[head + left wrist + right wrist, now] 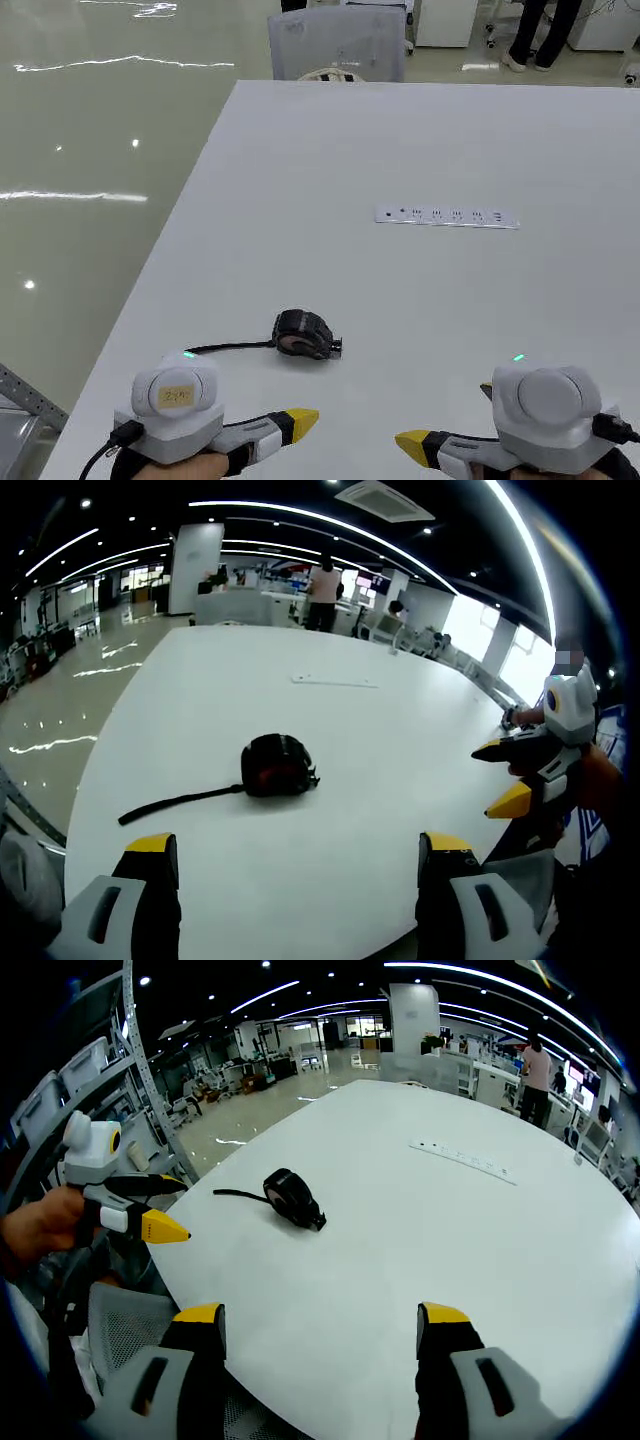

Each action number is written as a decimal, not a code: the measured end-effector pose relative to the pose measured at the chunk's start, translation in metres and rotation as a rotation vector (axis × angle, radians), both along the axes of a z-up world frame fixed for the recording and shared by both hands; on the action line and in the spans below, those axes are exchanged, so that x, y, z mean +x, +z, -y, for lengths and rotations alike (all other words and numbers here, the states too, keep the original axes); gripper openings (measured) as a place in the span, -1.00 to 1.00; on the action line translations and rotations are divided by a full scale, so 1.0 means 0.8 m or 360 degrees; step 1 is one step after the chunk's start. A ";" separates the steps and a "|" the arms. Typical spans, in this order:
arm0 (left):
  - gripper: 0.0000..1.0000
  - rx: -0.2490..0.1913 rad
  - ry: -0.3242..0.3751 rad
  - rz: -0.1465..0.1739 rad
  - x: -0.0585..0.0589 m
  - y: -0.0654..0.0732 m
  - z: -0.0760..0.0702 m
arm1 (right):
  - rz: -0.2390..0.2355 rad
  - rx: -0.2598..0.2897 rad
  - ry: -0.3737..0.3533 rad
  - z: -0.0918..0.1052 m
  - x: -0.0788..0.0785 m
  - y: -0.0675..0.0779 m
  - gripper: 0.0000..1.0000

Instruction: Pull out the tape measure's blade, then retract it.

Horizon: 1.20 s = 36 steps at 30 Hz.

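Table: white and wide; the tape measure lies on it near the person's edge, toward the left.
Left gripper: jaws wide apart and holding nothing; it should probably close across the case to pin it.
Right gripper: also spread wide and empty; it should come in low toward the blade end.
Tape measure: black case, just ahead of the left gripper, touched by neither.
Strap: trails left; better kept out of the jaws.
Blade tip: small and pointing right; it needs a narrow, straight pinch.
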<state>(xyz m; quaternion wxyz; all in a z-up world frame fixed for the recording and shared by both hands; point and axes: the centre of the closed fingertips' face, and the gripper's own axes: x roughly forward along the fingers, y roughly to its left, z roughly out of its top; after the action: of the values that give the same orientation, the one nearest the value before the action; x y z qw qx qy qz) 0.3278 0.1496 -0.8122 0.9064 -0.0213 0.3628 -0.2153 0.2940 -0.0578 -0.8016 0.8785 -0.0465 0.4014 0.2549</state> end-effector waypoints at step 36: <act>0.84 -0.0013 -0.0078 -0.0001 0.031 -0.014 0.006 | -0.0036 -0.0038 0.0093 -0.016 0.036 -0.027 0.55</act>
<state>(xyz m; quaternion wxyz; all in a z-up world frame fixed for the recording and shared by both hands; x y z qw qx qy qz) 0.3525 0.1446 -0.8236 0.9007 -0.0161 0.3626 -0.2388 0.3226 -0.0451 -0.8230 0.8654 -0.0657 0.4128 0.2763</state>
